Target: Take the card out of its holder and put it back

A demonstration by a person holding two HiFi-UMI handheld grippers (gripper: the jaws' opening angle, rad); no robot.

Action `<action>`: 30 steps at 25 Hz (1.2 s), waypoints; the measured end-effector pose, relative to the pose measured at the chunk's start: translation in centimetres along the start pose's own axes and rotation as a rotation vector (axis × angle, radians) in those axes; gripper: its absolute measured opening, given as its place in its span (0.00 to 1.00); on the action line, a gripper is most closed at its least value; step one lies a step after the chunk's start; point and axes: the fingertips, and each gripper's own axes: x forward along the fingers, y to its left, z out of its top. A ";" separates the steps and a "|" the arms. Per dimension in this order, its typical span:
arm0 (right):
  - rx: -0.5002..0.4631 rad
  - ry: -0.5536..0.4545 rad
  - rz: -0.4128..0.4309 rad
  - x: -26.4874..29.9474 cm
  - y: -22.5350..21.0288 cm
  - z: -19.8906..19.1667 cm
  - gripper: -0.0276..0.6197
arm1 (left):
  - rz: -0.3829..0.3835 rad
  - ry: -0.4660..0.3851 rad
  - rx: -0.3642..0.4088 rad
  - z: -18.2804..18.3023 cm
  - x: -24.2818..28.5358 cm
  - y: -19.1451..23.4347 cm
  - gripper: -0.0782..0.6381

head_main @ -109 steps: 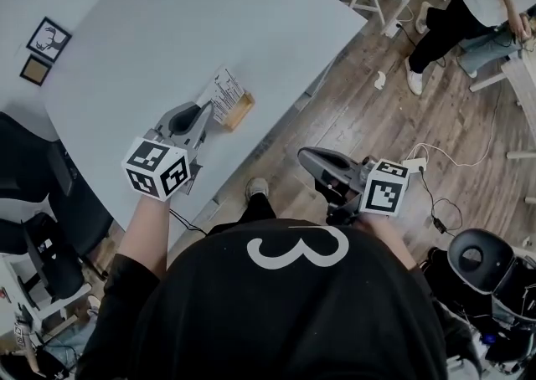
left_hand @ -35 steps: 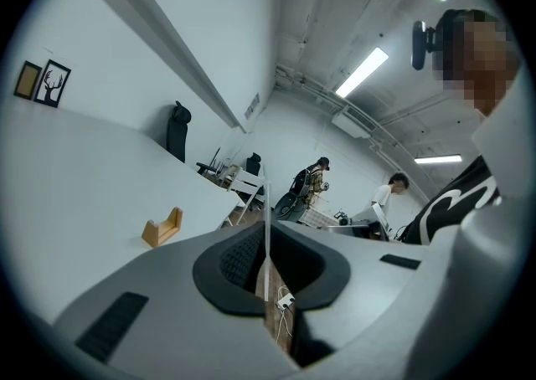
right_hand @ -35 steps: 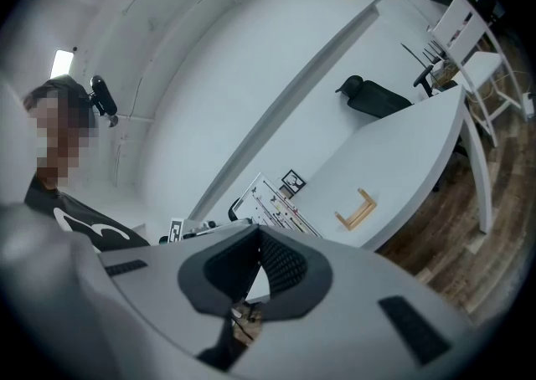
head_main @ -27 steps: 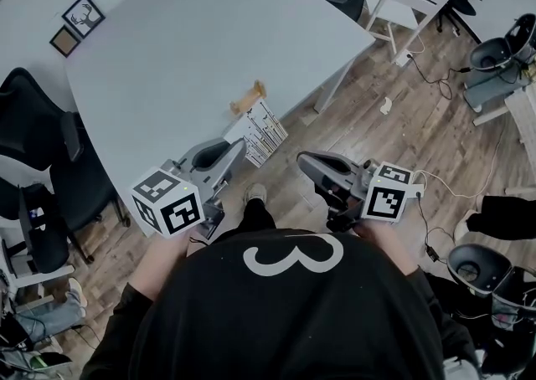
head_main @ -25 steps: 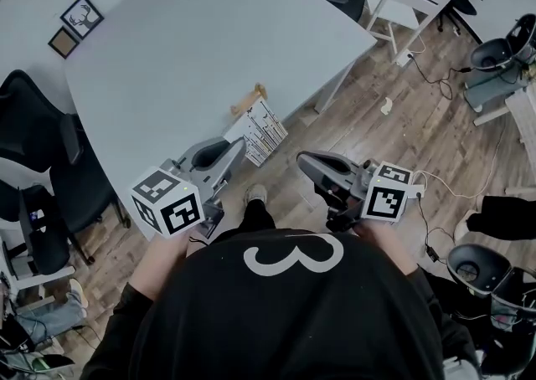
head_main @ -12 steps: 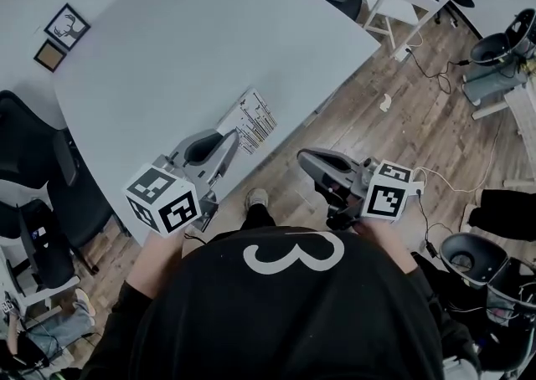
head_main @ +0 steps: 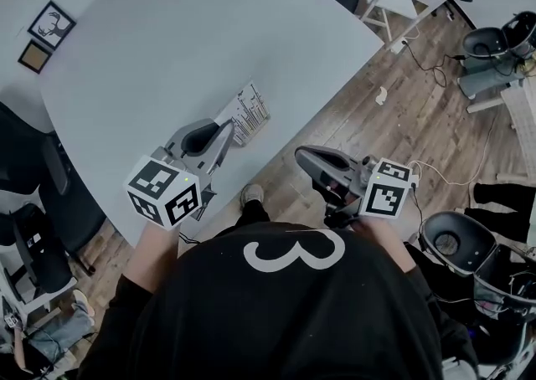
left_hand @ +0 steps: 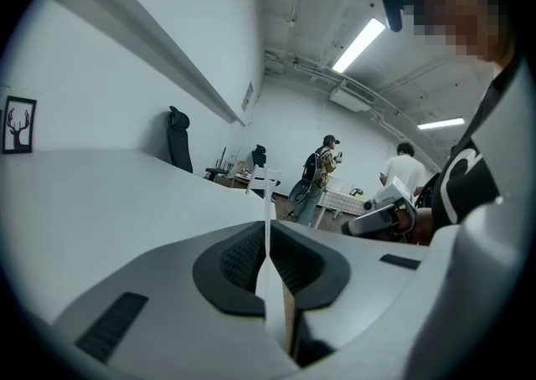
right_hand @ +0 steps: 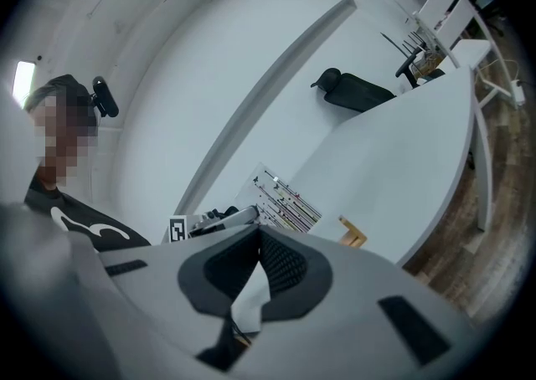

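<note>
Pinching the white rectangular card printed with rows of thin lines (head_main: 249, 110) edge-on in the grey left gripper (head_main: 227, 124), upright near the pale desk's (head_main: 209, 27) front edge, just beside the small wooden holder (right_hand: 353, 233); holding the grey right gripper (head_main: 300, 155) closed on nothing, off that edge.

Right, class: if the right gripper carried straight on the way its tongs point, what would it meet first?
Probably the card held by the left gripper, which lies just ahead of the right gripper; the depth is unclear.
</note>
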 end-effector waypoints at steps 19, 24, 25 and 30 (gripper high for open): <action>0.034 0.014 -0.027 0.7 -2.0 0.1 0.06 | 0.018 0.052 0.047 -2.3 2.7 2.3 0.14; 0.039 0.016 -0.024 0.8 -2.2 0.1 0.06 | 0.031 0.061 0.054 -2.6 2.7 2.5 0.14; 0.039 0.017 -0.023 0.8 -2.2 0.1 0.06 | 0.031 0.060 0.054 -2.6 2.7 2.5 0.14; 0.042 0.021 -0.027 0.7 -2.2 0.0 0.06 | 0.021 0.065 0.069 -2.8 3.0 2.4 0.14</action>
